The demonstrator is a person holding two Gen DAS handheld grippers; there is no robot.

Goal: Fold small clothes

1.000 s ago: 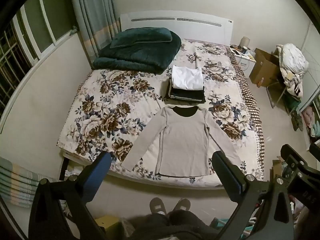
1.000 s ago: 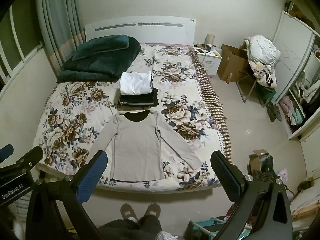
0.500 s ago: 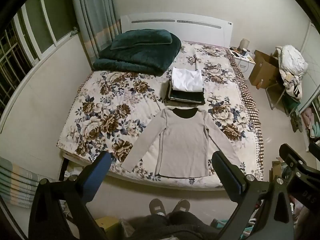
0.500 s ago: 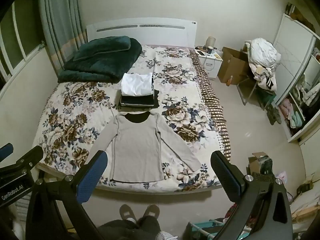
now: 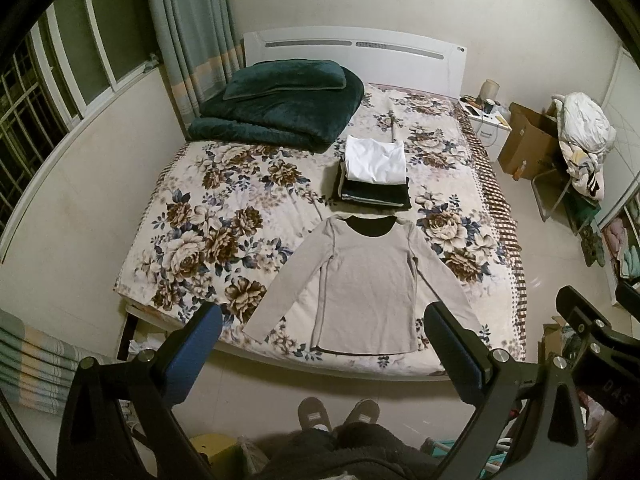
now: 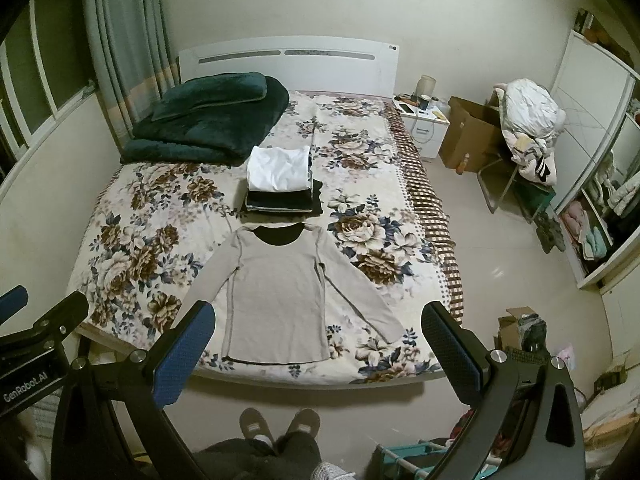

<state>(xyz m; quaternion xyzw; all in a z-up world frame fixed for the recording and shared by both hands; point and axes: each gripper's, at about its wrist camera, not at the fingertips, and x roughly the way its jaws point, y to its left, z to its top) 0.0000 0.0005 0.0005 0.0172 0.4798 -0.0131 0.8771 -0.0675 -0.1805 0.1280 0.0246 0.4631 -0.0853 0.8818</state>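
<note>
Both views have drifted slightly back from the bed (image 5: 192,240).

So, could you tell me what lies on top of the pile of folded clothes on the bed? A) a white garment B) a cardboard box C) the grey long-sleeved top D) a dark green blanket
A: a folded white garment tops the pile of folded clothes, while the grey long-sleeved top lies spread flat in front of it.
</note>
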